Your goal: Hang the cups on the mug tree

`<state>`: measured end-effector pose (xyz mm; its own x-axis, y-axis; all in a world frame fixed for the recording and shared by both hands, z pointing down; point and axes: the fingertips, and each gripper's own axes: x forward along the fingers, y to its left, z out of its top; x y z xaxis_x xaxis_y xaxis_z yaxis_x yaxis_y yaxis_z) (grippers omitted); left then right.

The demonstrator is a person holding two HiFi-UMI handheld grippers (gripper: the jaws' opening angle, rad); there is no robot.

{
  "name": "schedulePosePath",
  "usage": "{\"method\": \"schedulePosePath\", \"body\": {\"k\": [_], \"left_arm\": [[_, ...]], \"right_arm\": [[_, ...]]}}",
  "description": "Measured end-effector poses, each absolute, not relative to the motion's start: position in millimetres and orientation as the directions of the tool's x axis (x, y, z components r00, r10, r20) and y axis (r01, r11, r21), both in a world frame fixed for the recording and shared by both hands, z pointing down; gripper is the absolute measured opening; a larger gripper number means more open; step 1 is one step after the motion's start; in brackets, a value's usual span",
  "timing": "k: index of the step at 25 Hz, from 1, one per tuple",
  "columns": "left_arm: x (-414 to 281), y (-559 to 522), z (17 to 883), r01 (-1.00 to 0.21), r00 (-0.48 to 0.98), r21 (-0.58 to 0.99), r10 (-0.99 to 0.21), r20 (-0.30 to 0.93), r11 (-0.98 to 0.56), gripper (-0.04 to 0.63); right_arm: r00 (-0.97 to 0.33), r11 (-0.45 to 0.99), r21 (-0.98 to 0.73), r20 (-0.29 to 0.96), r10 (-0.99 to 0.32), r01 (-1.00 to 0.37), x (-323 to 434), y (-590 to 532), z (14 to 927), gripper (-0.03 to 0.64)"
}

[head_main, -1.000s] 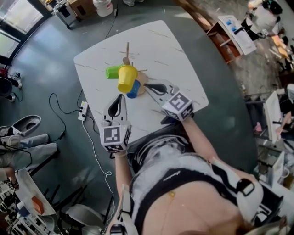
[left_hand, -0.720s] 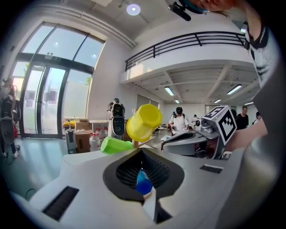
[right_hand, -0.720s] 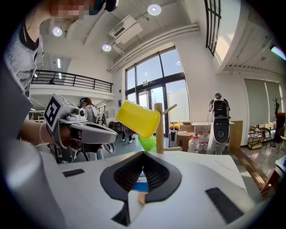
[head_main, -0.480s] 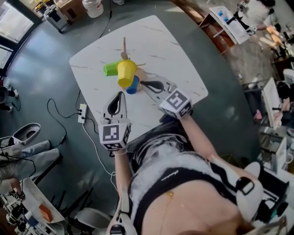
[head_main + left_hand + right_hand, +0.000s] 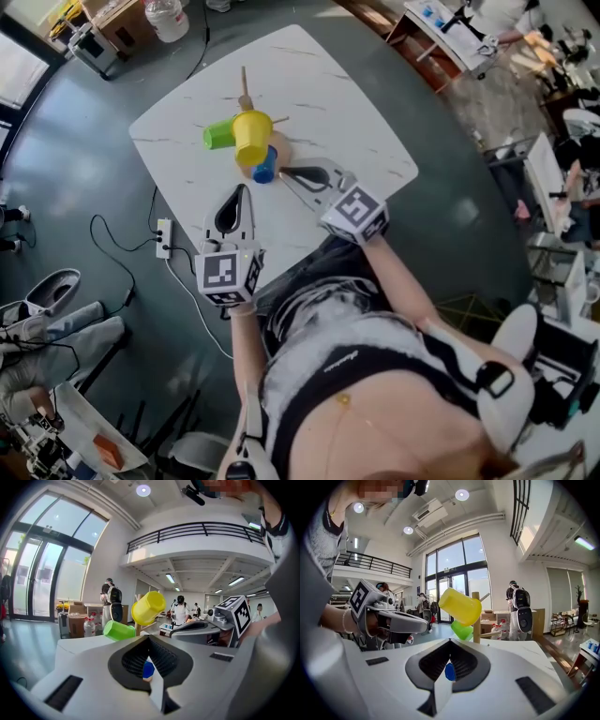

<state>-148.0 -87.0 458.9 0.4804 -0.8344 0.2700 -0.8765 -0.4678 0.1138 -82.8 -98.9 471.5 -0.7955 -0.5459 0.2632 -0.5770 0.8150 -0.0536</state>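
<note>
Cups cluster on the mug tree (image 5: 245, 89): yellow cup (image 5: 251, 136), green cup (image 5: 218, 135), blue cup (image 5: 265, 167). At six o'clock, left tongs (image 5: 241, 189) and right tongs (image 5: 285, 172) are pressed together, empty.

There are three cups: one yellow cup (image 5: 251, 137), one green cup (image 5: 218, 135) and one blue cup (image 5: 264, 169). There is one wooden mug tree (image 5: 245, 86), and one white tabletop (image 5: 319, 94) carries it. Two claws show: one left claw (image 5: 244, 190) and one right claw (image 5: 285, 172). On the floor there is one white power strip (image 5: 164, 238), and one big water bottle (image 5: 167, 19) beyond the far corner.
</note>
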Motion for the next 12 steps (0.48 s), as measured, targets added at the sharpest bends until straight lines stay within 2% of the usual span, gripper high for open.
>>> {"method": "schedulePosePath", "body": {"k": [12], "left_arm": [[-152,-75,452,-0.879,0.476,0.122,-0.845,0.245,-0.460,0.002]], "right_arm": [[-0.806,0.823,-0.035,0.230,-0.546,-0.567,-86,-94,456,0.002]]}}
